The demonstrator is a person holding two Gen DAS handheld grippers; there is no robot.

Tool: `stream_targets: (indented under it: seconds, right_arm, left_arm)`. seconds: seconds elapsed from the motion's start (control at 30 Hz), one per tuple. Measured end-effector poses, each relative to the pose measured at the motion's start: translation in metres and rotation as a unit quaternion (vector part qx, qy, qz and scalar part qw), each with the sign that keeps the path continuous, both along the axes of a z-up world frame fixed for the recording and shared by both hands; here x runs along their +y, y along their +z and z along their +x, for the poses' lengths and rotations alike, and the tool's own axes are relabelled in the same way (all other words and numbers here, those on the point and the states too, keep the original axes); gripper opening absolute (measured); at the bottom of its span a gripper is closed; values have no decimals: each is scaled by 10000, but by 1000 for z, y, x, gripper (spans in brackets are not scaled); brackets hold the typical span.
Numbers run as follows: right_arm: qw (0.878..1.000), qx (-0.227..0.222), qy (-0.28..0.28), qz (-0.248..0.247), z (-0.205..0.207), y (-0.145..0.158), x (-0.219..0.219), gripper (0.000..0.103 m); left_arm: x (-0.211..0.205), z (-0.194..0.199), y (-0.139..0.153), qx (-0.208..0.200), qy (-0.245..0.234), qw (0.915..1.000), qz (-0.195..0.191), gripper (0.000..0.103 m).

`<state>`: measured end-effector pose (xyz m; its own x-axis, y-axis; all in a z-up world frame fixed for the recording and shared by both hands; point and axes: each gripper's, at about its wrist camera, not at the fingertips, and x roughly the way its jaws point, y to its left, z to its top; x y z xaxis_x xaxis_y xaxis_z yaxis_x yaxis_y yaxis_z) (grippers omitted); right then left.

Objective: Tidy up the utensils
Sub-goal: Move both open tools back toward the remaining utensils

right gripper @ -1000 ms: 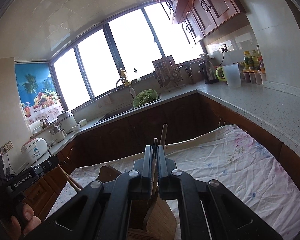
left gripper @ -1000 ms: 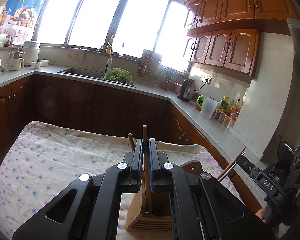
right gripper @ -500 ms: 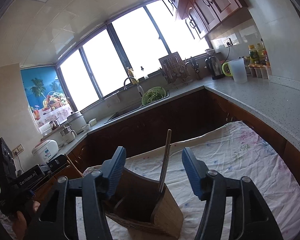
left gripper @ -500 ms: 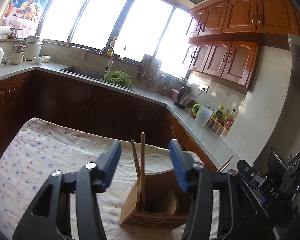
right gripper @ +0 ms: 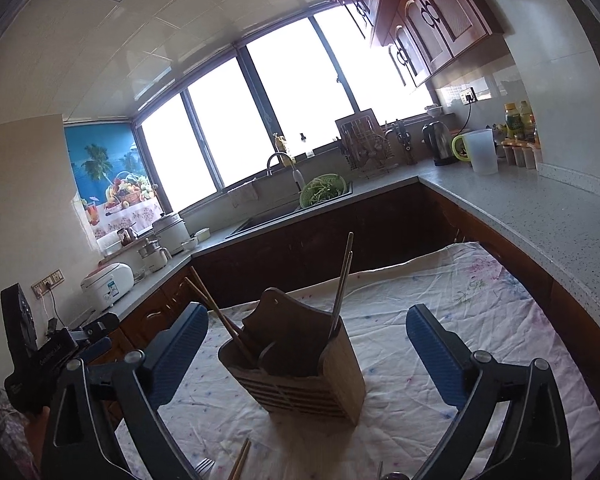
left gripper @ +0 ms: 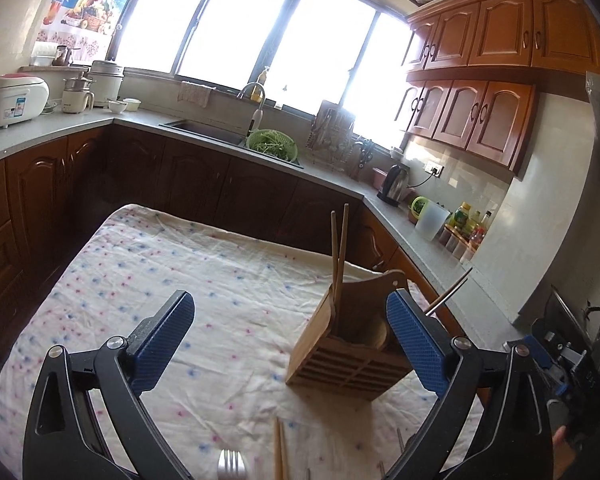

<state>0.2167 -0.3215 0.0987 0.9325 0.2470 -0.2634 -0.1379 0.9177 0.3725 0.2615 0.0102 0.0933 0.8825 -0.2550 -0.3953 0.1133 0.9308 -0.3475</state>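
My left gripper (left gripper: 287, 338) and right gripper (right gripper: 307, 354) are both opening, nothing between them, since the brown wooden chopsticks (left gripper: 338, 256) stand in the slatted bamboo holder (left gripper: 350, 354) on the near right of the cloth, freeing me for the strays.

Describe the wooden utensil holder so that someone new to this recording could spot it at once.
On the floral tablecloth lies a table's worth of loose cutlery; the wooden utensil holder stands upright near its right edge. It is the only slatted box there, with chopsticks sticking up from it.
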Motion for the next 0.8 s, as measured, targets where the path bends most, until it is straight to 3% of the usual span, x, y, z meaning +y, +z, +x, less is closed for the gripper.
stream_targets:
  seconds: [0.23,0.47,0.8]
  right_arm:
    - [9995,302,-111,-30,-52,-10,-15,101]
    - [9978,579,-313,-90,-103,-30,-28,101]
    - [9920,1121,-460,-341,-149,-74,-29,101]
  left_arm:
    - [11,-46,-22,326,-103,9994,49,99]
    - [5,-92,-44,583,-270,9973,365,99]
    - [-3,-120,-79,1057,-435,9908,725,99]
